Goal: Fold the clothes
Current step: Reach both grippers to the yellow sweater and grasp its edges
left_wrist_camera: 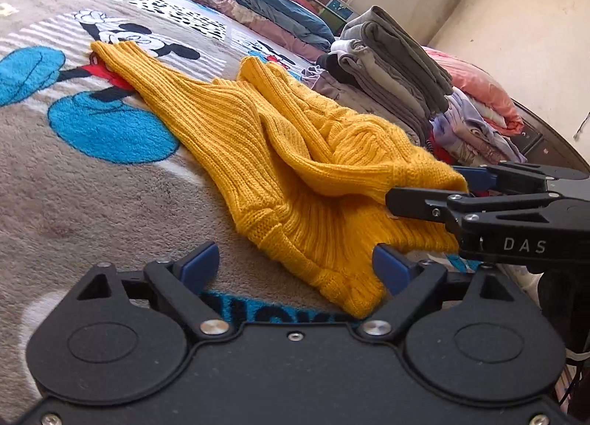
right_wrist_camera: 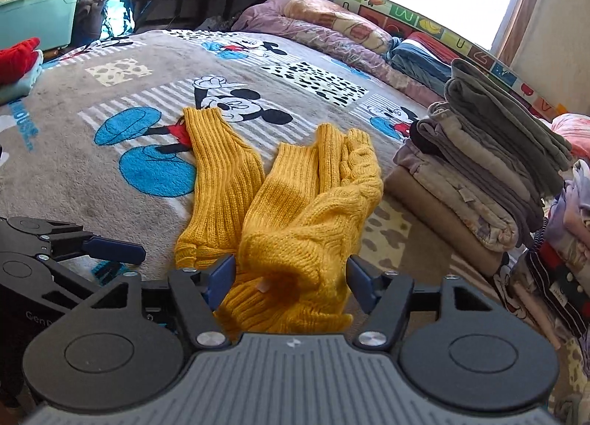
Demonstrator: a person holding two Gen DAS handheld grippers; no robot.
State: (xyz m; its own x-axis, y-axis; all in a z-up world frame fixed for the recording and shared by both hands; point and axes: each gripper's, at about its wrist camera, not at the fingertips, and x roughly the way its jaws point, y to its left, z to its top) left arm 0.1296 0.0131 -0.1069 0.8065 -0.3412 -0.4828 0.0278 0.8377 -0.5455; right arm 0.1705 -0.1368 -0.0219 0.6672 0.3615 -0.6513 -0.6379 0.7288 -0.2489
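A yellow knitted sweater lies crumpled on the grey cartoon blanket of the bed, in the middle of both views. In the right wrist view its two ribbed sleeves point toward the upper middle of the frame, and the thick body part is bunched up at the bottom.

The right gripper has its jaws apart, with a raised fold of the sweater between the two blue pads. The pads stand a little away from the wool on both sides, so it is not pinching the cloth. In the left wrist view this gripper comes in from the right edge, and a fold of the sweater lies over its lower finger.

The left gripper is wide open, low over the blanket at the bottom of its own view. The hem corner of the sweater reaches in between its fingers, close to the right pad.

A stack of folded grey clothes stands on the right side of the frame, near the sweater but not touching it.
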